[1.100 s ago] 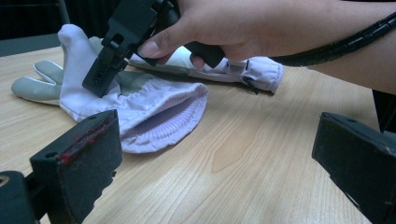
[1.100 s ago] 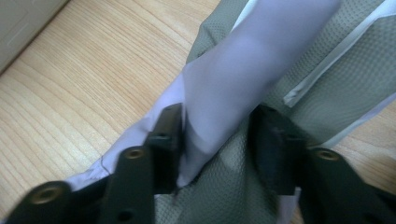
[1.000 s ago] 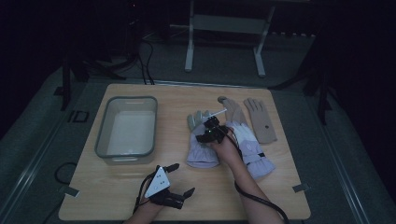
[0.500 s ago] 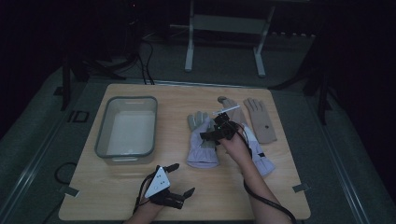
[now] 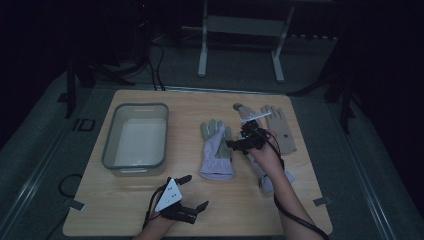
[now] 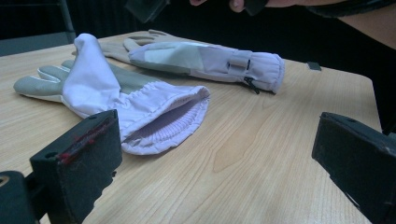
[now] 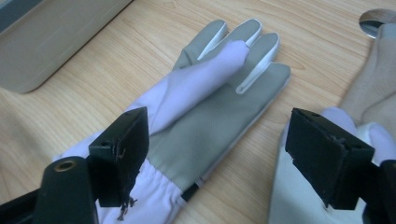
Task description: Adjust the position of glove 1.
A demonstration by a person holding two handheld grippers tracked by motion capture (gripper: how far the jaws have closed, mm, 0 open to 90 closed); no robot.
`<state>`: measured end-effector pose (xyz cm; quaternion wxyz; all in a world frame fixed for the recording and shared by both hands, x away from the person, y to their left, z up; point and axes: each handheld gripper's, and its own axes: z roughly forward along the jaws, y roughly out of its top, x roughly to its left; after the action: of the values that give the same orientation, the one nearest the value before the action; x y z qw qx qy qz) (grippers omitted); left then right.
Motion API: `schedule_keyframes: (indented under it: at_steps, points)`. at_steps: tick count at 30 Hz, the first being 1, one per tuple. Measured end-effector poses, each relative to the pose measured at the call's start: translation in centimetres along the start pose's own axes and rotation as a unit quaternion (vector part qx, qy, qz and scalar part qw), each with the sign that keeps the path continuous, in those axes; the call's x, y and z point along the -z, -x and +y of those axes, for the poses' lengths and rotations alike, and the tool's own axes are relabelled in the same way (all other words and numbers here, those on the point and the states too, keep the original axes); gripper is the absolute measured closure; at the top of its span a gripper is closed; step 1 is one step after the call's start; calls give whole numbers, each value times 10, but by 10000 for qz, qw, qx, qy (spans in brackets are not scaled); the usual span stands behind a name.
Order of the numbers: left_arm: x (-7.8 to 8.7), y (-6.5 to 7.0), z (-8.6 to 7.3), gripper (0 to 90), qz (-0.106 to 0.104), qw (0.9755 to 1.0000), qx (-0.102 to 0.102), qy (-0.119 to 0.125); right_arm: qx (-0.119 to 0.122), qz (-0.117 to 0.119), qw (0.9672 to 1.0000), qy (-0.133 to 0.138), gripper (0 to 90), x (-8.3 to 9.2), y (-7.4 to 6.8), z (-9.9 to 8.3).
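Lilac-and-grey glove (image 5: pixel 216 153) lies flat, cuff gaping; right gripper (image 5: pixel 239 143) above it, jaws just opened wide, empty.

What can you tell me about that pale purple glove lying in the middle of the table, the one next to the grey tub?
The purple glove is soft lilac fabric with a grey palm patch and grey fingers. It lies flat on the wooden table, grey side up, fingers pointing away from the person, its gathered cuff gaping open toward them. One lilac part, seemingly the thumb, lies folded across the grey side. Nothing grips it; the right tool hangs just above it, jaws open.
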<state>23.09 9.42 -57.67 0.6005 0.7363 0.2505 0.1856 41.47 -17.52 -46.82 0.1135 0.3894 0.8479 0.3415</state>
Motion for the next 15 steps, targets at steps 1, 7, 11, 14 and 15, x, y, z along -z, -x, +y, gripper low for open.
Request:
schedule_keyframes:
  at_steps: [1, 7, 11, 14, 15]
  points:
    - [0, 0, 0, 19, 0, 10000, -1, 1, 11, -26, 10000, 15, 215, 3, 0, -1]
    - [0, 0, 0, 19, 2, 10000, 12, 2, 66, -150, 9998, 108, 214, 17, 8, -11]
    - [0, 0, 0, 19, 6, 10000, 19, 2, 22, -180, 9997, 168, 206, 26, 14, -17]
    - [0, 0, 0, 19, 7, 10000, 17, -4, -15, -154, 9997, 189, 173, 32, 19, -23]
    - [0, 0, 0, 19, 8, 10000, 23, 2, -26, -182, 9996, 191, 148, 34, 21, -24]
